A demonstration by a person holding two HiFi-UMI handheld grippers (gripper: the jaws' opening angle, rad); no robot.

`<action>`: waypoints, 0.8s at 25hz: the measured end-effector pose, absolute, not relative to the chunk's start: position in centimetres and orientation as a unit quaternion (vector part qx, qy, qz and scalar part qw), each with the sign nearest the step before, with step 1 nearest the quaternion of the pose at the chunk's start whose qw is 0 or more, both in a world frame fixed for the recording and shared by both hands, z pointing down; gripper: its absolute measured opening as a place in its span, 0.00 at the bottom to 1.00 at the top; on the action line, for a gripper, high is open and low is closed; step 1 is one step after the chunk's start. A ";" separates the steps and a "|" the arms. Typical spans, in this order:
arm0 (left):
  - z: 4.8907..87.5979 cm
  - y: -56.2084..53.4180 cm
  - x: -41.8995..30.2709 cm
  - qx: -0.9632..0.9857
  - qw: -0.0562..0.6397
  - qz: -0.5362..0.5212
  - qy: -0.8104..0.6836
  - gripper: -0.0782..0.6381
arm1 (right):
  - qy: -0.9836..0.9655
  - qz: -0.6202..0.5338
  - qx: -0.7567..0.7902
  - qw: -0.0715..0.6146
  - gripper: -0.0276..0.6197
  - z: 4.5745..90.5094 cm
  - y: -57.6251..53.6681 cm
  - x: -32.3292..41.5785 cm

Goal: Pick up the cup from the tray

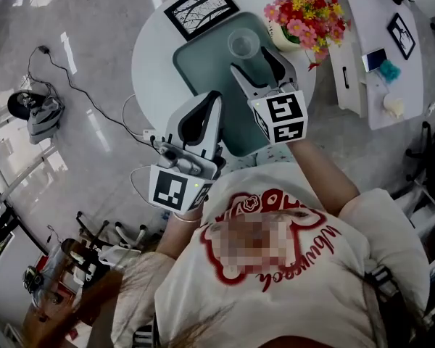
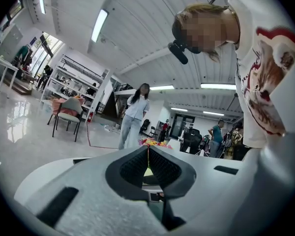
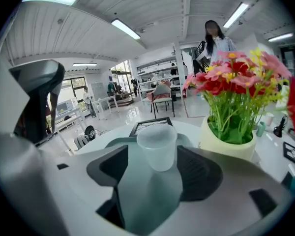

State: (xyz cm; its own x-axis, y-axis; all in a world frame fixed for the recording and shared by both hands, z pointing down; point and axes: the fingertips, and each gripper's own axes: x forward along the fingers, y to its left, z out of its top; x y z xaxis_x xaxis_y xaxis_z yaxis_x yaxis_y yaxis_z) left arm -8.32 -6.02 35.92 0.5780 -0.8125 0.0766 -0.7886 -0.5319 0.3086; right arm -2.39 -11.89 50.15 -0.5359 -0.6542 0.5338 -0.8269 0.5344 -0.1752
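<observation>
Red script across the person's shirt point(image 1: 333, 281) was too warped to read; the only other markings were black-and-white square codes on each tool's cube point(image 1: 281, 118). A translucent plastic cup point(image 3: 157, 145) stood upright and looked empty at the far end of the grey-green tray point(image 1: 203, 71) on the round white desk point(image 1: 146, 64). The right tongs point(image 1: 250, 57) gaped wide, holding nothing, the cup just ahead of their tips. The left tongs point(image 2: 148, 154) were pressed together, empty. A cream pot point(image 3: 226, 144) beside the tray held pink, red and yellow flowers point(image 1: 308, 9).
</observation>
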 end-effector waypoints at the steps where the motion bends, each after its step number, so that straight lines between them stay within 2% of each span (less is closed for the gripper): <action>1: 36.0 -6.0 -8.2 0.875 0.158 -0.039 -0.457 0.13 | -0.849 0.211 0.436 0.210 0.48 50.4 -12.0 -2.4; 20: 36.7 -5.4 -8.7 0.870 0.173 -0.044 -0.460 0.13 | -0.828 0.235 0.444 0.251 0.49 52.7 -13.6 -3.2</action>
State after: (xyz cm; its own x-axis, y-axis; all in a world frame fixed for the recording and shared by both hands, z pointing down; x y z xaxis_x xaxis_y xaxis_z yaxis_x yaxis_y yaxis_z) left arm -8.67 -5.38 36.75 0.5726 -0.8156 0.0834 -0.7853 -0.5164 0.3415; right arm -3.21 -13.58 52.74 -0.4809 -0.6166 0.6233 -0.8521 0.4961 -0.1667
